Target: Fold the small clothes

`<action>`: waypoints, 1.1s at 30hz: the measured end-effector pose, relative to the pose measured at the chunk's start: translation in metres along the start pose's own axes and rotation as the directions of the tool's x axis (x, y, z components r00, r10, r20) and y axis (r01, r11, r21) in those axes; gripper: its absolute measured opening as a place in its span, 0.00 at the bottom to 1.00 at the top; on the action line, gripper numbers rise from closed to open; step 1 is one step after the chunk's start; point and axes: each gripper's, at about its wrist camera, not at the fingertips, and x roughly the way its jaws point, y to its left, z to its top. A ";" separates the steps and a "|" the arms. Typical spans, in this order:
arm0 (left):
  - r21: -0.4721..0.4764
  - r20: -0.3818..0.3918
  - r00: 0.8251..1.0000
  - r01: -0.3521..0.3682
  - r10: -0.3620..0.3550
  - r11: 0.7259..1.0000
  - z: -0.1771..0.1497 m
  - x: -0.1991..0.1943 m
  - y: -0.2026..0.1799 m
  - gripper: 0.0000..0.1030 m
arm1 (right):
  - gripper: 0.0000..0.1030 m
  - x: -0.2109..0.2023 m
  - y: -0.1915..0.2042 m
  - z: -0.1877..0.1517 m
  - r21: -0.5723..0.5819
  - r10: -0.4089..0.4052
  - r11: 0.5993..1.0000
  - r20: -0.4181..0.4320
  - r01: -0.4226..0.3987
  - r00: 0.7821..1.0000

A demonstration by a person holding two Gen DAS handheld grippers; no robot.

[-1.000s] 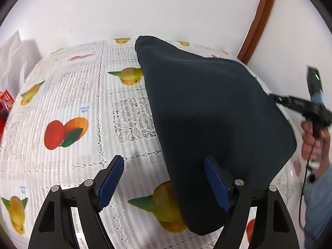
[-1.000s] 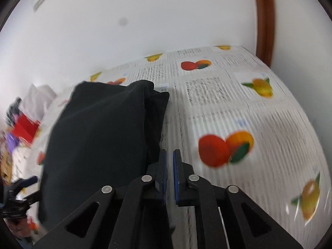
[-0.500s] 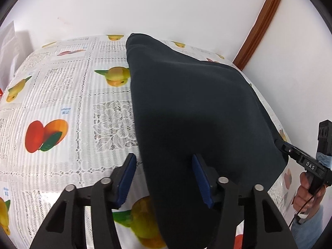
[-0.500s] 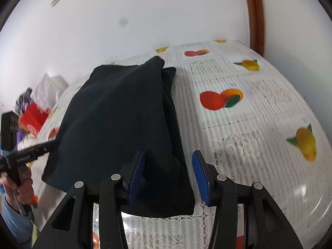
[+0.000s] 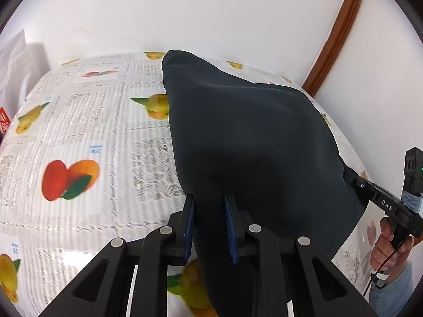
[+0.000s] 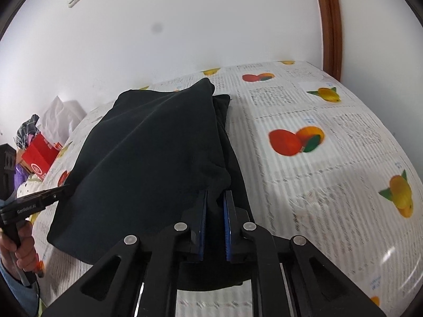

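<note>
Blue fingers [image 5: 189,227] of the left gripper [image 5: 208,228] are pinching one near edge of the dark cloth [image 5: 251,145]. Over on the other side, the right gripper [image 6: 214,228] is pinching another edge of it. Between them, the cloth is lying folded on the fruit tablecloth [image 6: 330,185].

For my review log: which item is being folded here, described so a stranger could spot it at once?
Start with the table under the white lace-look tablecloth printed with fruit. On it lies the dark garment, a large navy-black cloth, pinched at its near corners by the left gripper and the right gripper. It is the only plain, dark thing there.
</note>
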 end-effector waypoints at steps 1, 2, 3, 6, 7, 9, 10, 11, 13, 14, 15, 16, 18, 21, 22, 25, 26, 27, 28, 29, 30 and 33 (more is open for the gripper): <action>-0.006 0.001 1.000 -0.002 0.002 1.000 0.001 -0.001 0.004 0.20 | 0.10 0.003 0.002 0.002 0.000 0.005 1.000 0.000 -0.005 1.000; -0.016 0.002 1.000 -0.003 0.003 1.000 0.003 -0.001 0.009 0.20 | 0.10 0.006 0.005 0.005 0.002 0.013 1.000 -0.002 -0.013 1.000; -0.024 0.003 1.000 -0.005 0.005 1.000 0.005 -0.001 0.014 0.20 | 0.10 0.010 0.008 0.008 0.005 0.024 1.000 -0.004 -0.024 1.000; -0.048 0.009 1.000 -0.028 0.029 0.998 0.012 -0.003 0.032 0.20 | 0.10 0.021 0.020 0.015 0.006 0.053 0.999 -0.009 -0.053 0.999; -0.055 0.013 0.999 -0.043 0.044 0.998 0.015 -0.004 0.038 0.20 | 0.10 0.025 0.025 0.018 0.003 0.061 0.998 -0.010 -0.061 0.998; -0.056 0.017 0.997 -0.069 0.070 0.996 0.018 -0.005 0.047 0.20 | 0.10 0.033 0.034 0.023 0.002 0.078 0.997 -0.010 -0.078 0.997; -0.054 0.020 0.996 -0.084 0.085 0.995 0.019 -0.006 0.050 0.20 | 0.10 0.036 0.039 0.024 0.004 0.087 0.996 -0.008 -0.087 0.996; -0.050 0.025 0.994 -0.105 0.106 0.993 0.020 -0.006 0.053 0.20 | 0.10 0.039 0.043 0.026 0.005 0.097 0.995 -0.008 -0.097 0.995; -0.045 0.027 0.992 -0.123 0.125 0.991 0.020 -0.007 0.057 0.21 | 0.10 0.040 0.049 0.027 0.000 0.111 0.994 -0.003 -0.111 0.994; -0.042 0.027 0.992 -0.123 0.124 0.992 0.020 -0.007 0.058 0.21 | 0.10 0.038 0.049 0.027 -0.001 0.115 0.993 0.003 -0.115 0.993; -0.037 0.028 0.991 -0.126 0.127 0.991 0.019 -0.007 0.057 0.21 | 0.10 0.036 0.048 0.026 -0.002 0.120 0.993 0.009 -0.120 0.993; -0.028 0.030 0.990 -0.134 0.135 0.991 0.019 -0.008 0.055 0.21 | 0.10 0.031 0.044 0.024 0.003 0.135 0.991 0.018 -0.135 0.991; -0.001 0.034 0.987 -0.155 0.155 0.988 0.016 -0.008 0.050 0.22 | 0.10 0.023 0.036 0.021 0.017 0.161 0.987 0.033 -0.162 0.986; 0.015 0.036 0.986 -0.165 0.165 0.986 0.014 -0.007 0.044 0.23 | 0.10 0.017 0.032 0.016 0.019 0.170 0.985 0.033 -0.170 0.985; 0.018 0.036 0.985 -0.170 0.169 0.985 0.015 -0.007 0.043 0.24 | 0.10 0.016 0.034 0.017 0.009 0.164 0.986 0.028 -0.165 0.986; 0.028 0.037 0.984 -0.176 0.175 0.984 0.013 -0.012 0.039 0.26 | 0.13 0.015 0.035 0.025 0.022 0.183 0.983 0.028 -0.184 0.983; 0.033 0.032 0.986 -0.166 0.165 0.986 0.010 -0.015 0.039 0.28 | 0.15 0.016 0.035 0.028 0.028 0.184 0.982 0.028 -0.185 0.983; 0.037 0.030 0.988 -0.154 0.153 0.987 0.008 -0.018 0.038 0.32 | 0.15 0.019 0.036 0.032 0.035 0.190 0.981 0.026 -0.191 0.981; 0.042 0.027 0.990 -0.139 0.138 0.989 0.004 -0.022 0.037 0.35 | 0.15 0.023 0.036 0.035 0.039 0.195 0.980 0.020 -0.196 0.981; 0.047 0.024 0.991 -0.130 0.129 0.990 0.001 -0.024 0.037 0.41 | 0.15 0.028 0.037 0.038 0.046 0.192 0.980 0.011 -0.192 0.981; 0.051 0.019 0.992 -0.127 0.126 0.991 -0.002 -0.026 0.037 0.43 | 0.15 0.035 0.037 0.041 0.063 0.173 0.983 -0.006 -0.173 0.985; 0.067 0.011 0.989 -0.150 0.149 0.986 -0.012 -0.027 0.034 0.44 | 0.10 0.049 0.042 0.046 0.066 0.185 0.981 -0.050 -0.182 0.981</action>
